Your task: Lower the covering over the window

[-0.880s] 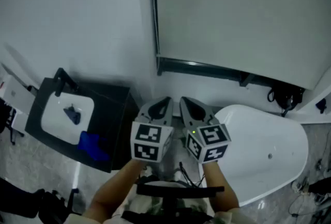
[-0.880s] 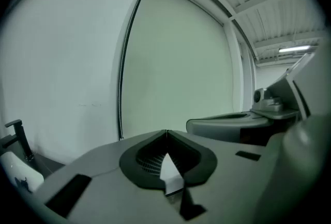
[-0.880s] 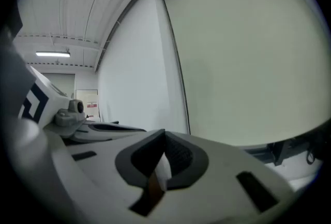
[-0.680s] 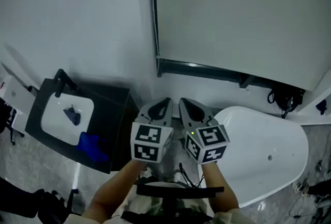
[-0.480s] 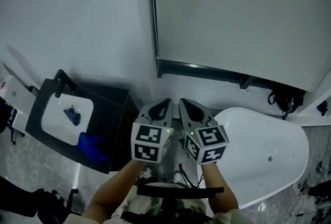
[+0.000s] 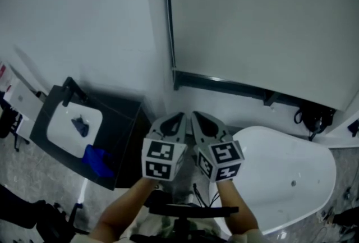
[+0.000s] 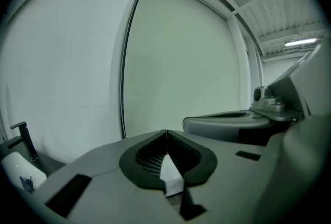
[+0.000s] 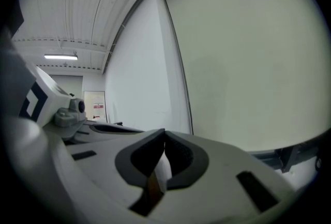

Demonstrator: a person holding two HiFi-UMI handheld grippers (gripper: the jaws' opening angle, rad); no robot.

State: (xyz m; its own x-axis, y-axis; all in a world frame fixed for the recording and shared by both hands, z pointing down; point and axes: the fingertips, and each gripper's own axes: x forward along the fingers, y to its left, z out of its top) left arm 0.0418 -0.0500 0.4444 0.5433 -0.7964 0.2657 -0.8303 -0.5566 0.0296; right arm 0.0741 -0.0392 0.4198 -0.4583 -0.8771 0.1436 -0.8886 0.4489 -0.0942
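Head view: left gripper [image 6: 177,117] and right gripper [image 6: 196,115] side by side, tips nearly touching, held out low toward the wall [image 6: 84,23]. Above them the pale covering [image 6: 263,23], drawn flat across the window, lower edge at a dark rail [image 6: 224,86]. To the left, a black counter [image 6: 120,124] with a white basin [image 6: 67,132], a tap [image 6: 70,90] at its back and a blue cloth [image 6: 96,159] at its near edge. To the right, a white tub [image 6: 280,174].

Left gripper view: fingers [image 7: 142,153] clenched tip to tip, nothing between them. Covering straight ahead and well apart, filling the middle of the view. Tap and basin low at the left edge; right gripper alongside on the right.

Right gripper view: fingers [image 8: 183,158] likewise pressed together and empty. Covering across the right half, well apart from the tips. Left gripper alongside on the left, a lit ceiling strip [image 8: 61,56] above it.
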